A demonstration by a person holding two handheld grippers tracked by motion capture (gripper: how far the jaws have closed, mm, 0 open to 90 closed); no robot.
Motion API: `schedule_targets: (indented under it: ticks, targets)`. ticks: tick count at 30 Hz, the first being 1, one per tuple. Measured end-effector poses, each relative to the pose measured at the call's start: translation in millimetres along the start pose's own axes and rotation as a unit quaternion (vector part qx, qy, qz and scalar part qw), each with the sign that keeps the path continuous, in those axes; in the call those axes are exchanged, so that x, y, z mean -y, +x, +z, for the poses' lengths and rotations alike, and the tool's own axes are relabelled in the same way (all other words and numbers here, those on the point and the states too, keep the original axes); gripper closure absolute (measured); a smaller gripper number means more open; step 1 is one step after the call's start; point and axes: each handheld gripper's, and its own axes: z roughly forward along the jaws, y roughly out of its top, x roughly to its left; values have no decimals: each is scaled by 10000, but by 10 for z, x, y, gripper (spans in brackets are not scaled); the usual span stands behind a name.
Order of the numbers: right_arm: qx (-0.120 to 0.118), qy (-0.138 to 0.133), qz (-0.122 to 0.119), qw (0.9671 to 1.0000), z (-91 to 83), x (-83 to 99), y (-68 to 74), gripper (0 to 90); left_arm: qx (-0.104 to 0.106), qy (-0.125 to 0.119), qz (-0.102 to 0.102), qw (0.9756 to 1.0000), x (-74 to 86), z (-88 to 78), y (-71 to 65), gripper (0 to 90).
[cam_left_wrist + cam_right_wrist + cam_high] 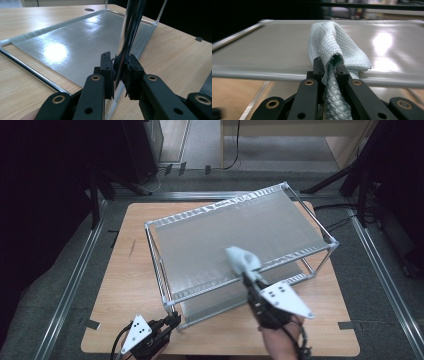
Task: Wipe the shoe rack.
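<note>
Both tongs are clamping: left (118,75) pinching the rack's near corner post (130,32), right (329,67) gripping the cloth (242,260) on the top shelf (210,240). I'm keeping the rack steady, wiping flat, overlapping strokes.

The rack's top shelf (240,240) is lying bare and open from above. Its corner posts (165,290) are fencing the lower shelf (75,47), apparently leaving only side gaps under the top. Bare table (127,285) is stretching free to the rack's left.
</note>
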Motion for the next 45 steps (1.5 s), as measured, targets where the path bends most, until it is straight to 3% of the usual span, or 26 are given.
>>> schedule_targets:
  ticks: [3, 7, 9, 11, 14, 19, 21, 24, 31, 35, 40, 45]
  targets:
    - [-537, 0, -74, 9985, 71, -10, 334, 845, 16, 0, 12, 10000, 3, -1, -8, 799]
    - [-1219, 19, -341, 9920, 118, -5, 672, 842, 40, -2, 45, 10000, 6, -3, -3, 800]
    - [-1316, 30, -554, 9897, 119, 0, 743, 841, 54, 5, 61, 10000, 4, -4, 0, 800]
    - [-1290, 28, -629, 9896, 108, 5, 709, 841, 43, 1, 73, 10000, 4, -2, -2, 801]
    - [-1062, 9, -559, 9928, 68, 21, 532, 842, 56, 5, 79, 10000, 4, -3, 2, 801]
    - [-320, -45, -315, 9990, -41, 63, 24, 842, 70, 23, 119, 9999, 4, -7, 7, 801]
    - [22, -69, -141, 9999, -89, 75, -210, 841, 69, 22, 131, 9999, 4, -7, 8, 801]
    - [492, -97, 107, 9987, -159, 94, -559, 842, 69, 17, 140, 9999, 5, -7, 8, 802]
    - [1337, -53, 499, 9897, -300, 169, -1177, 841, 76, 9, 156, 9998, 7, -7, 13, 802]
    - [1757, -10, 732, 9817, -359, 246, -1439, 842, 44, 0, 127, 9999, 7, -19, 37, 802]
    - [2161, 88, 1055, 9706, -388, 336, -1717, 844, 17, 2, 131, 9999, 8, -25, 47, 802]
    - [2437, 216, 1145, 9628, -373, 397, -1874, 846, 21, 0, 132, 9999, 8, -25, 48, 801]
